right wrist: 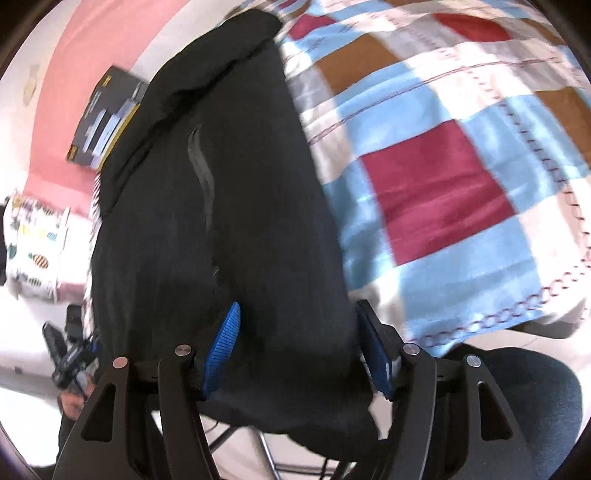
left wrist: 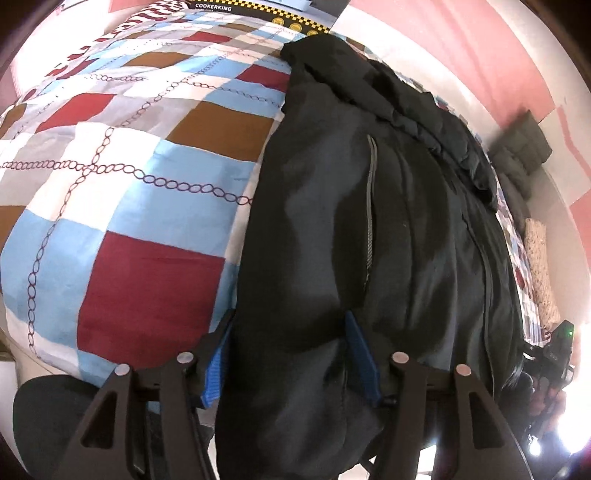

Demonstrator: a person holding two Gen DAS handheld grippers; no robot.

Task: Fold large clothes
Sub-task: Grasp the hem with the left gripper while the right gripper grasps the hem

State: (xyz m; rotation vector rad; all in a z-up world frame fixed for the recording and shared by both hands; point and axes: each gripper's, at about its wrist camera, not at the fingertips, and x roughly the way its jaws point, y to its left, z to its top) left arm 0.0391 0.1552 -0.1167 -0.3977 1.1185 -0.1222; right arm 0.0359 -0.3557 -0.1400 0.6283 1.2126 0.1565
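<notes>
A large black jacket [left wrist: 332, 229] with zipped pockets lies lengthwise on a bed with a checked cover [left wrist: 129, 177]. Its near hem hangs over the bed's edge. My left gripper [left wrist: 291, 343] is open, its blue pads [left wrist: 360, 358] straddling the jacket's hem on its left side. In the right wrist view the same jacket [right wrist: 229, 206] fills the middle. My right gripper [right wrist: 299, 332] is open, its blue pads [right wrist: 221, 350] on either side of the hem at the jacket's right edge, beside the cover [right wrist: 443, 177].
A black and yellow box [left wrist: 258, 11] lies at the far end of the bed, also in the right wrist view [right wrist: 105, 122]. A pink and white wall [left wrist: 480, 44] runs behind. Grey cushions [left wrist: 521, 147] and a patterned pillow [left wrist: 539, 269] lie along the right.
</notes>
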